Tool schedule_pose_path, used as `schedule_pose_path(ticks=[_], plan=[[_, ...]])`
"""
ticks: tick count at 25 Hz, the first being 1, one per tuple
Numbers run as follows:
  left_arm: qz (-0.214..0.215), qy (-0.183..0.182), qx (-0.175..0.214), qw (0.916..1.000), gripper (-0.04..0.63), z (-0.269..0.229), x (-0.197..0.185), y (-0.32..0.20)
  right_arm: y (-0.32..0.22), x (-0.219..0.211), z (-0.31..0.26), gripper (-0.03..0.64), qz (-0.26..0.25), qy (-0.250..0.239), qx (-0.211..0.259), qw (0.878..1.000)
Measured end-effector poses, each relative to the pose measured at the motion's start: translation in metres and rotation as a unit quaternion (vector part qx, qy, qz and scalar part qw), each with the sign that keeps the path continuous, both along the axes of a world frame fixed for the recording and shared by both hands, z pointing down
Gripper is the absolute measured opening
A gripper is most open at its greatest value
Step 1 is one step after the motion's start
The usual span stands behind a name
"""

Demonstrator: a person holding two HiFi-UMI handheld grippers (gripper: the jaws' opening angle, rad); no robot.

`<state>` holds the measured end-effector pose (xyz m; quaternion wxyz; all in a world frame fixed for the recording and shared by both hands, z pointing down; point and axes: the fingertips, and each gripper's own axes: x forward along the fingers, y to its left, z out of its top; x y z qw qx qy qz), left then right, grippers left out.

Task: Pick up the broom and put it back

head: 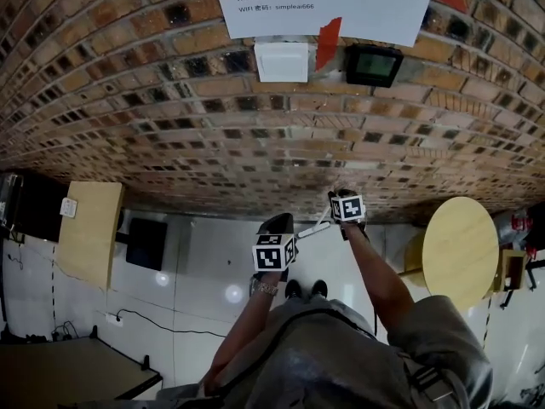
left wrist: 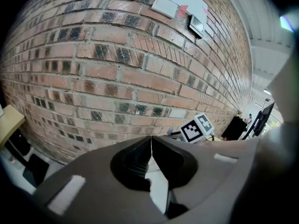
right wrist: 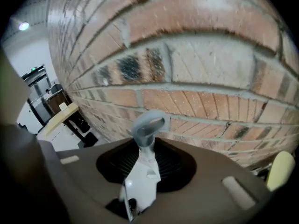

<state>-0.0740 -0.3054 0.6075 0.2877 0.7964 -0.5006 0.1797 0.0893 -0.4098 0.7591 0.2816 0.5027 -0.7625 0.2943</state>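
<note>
The broom shows only as its white handle (right wrist: 142, 176) with a grey hanging loop (right wrist: 149, 124) at the end. My right gripper (right wrist: 148, 143) is shut on that handle, and the loop sticks out past the jaws toward the brick wall (right wrist: 196, 55). In the head view a short white length of the handle (head: 313, 228) runs from the right gripper (head: 342, 197) down toward the left gripper (head: 278, 222). The left gripper (left wrist: 151, 141) is shut with nothing in it, its jaws meeting in a thin line. The broom's head is hidden.
The brick wall (head: 255, 126) stands close ahead, with a taped paper sheet (head: 328, 2), a white box (head: 282, 61) and a black device (head: 373, 65) on it. A round wooden table (head: 460, 250) is at the right; a wooden cabinet (head: 89, 228) and a dark desk (head: 60, 373) at the left.
</note>
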Motion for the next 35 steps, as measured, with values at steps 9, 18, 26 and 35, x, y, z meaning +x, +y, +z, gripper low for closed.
schedule_pose_path(ticks=[9,18,26,35], plan=[[0.035,0.020,0.053,0.9978,0.009,-0.031,0.044,-0.006,0.071,-0.007,-0.130,0.095,0.010,-0.025,0.117,0.993],[0.058,0.015,0.059,0.9964,0.000,-0.038,0.070,0.007,0.093,-0.015,-0.177,0.095,-0.004,-0.038,0.165,0.986],[0.041,0.027,0.061,0.9969,0.000,-0.044,0.067,0.005,0.104,-0.008,-0.165,0.095,-0.005,-0.023,0.151,0.988],[0.042,0.025,0.056,0.9972,0.000,-0.041,0.067,0.005,0.100,0.006,-0.136,0.095,0.011,-0.004,0.117,0.993]])
